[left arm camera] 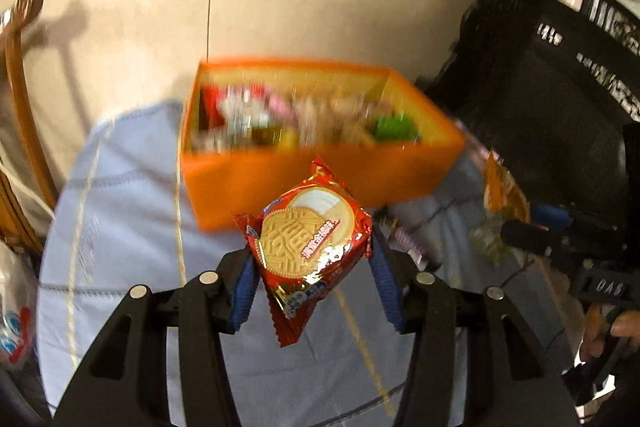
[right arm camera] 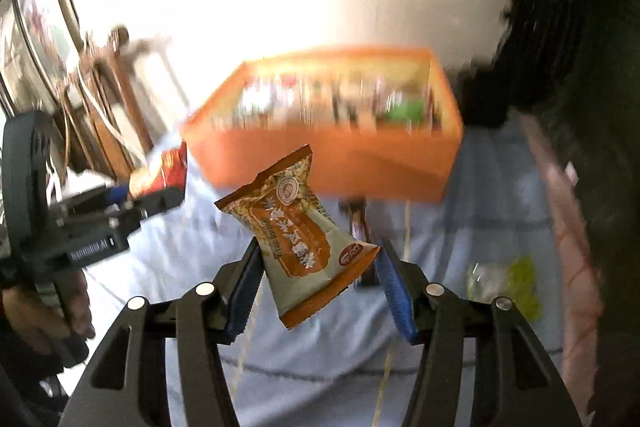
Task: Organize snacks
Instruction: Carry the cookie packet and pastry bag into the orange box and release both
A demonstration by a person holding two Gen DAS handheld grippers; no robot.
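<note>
My left gripper (left arm camera: 311,247) is shut on a red biscuit packet (left arm camera: 304,227), held above the blue cloth just in front of the orange box (left arm camera: 320,183). The box holds several blurred snacks. My right gripper (right arm camera: 320,247) is shut on a brown-and-orange snack packet (right arm camera: 296,227), also lifted in front of the orange box (right arm camera: 320,167). Each gripper shows in the other's view: the right one (left arm camera: 520,223) with its orange packet (left arm camera: 504,191), and the left one (right arm camera: 160,201) with the red packet (right arm camera: 168,167).
A light blue cloth (left arm camera: 120,187) covers the table. A yellow-green wrapped snack (right arm camera: 516,279) and a dark bar (right arm camera: 360,223) lie on it. Dark carved furniture (left arm camera: 560,87) stands to the right, and a wooden chair (left arm camera: 20,87) to the left.
</note>
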